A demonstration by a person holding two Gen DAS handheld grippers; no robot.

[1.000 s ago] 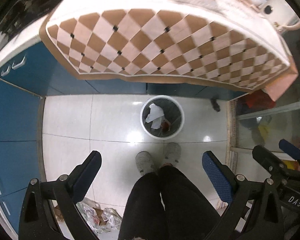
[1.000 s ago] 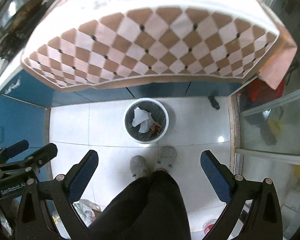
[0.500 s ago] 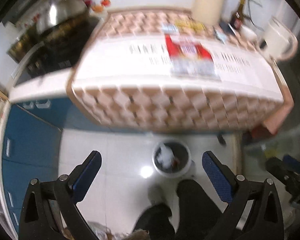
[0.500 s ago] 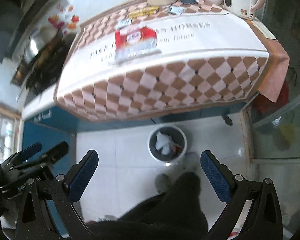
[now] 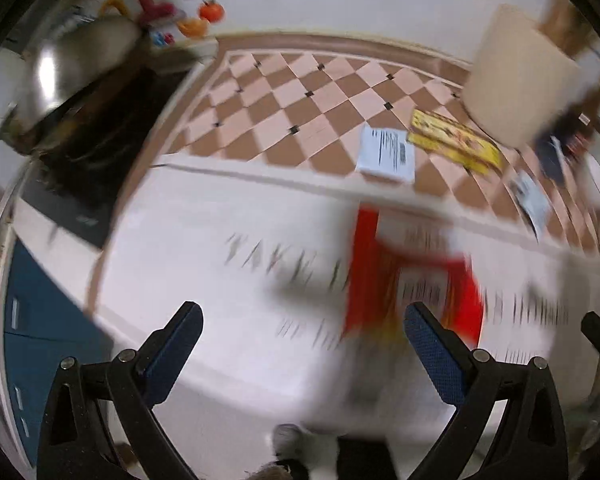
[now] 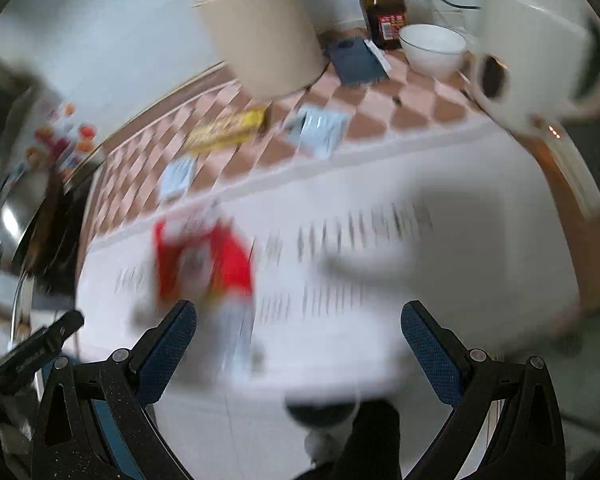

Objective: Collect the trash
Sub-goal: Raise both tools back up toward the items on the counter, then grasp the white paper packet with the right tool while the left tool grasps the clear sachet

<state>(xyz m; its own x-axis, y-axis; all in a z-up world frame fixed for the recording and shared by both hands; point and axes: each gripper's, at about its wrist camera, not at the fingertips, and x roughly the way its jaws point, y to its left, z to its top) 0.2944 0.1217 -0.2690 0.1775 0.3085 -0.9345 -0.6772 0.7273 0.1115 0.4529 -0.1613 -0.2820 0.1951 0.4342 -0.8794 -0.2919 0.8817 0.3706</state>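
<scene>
Both views are blurred by motion. A red and white wrapper lies flat on the white middle of the tablecloth. Farther back lie a white labelled packet, a yellow wrapper and a pale blue packet. My left gripper hovers open and empty above the table's near edge, left of the red wrapper. My right gripper is open too, holding nothing, with the red wrapper just beyond its left finger. The trash bin peeks out below the table edge.
A beige utensil holder, a dark bottle, a white bowl and a white kettle stand at the table's back. A steel pot sits on the stove to the left. A person's leg is below.
Both grippers have swung up from the floor and the bin to the tabletop and moved closer to it. The wrappers now fill the view. Both stay open.
</scene>
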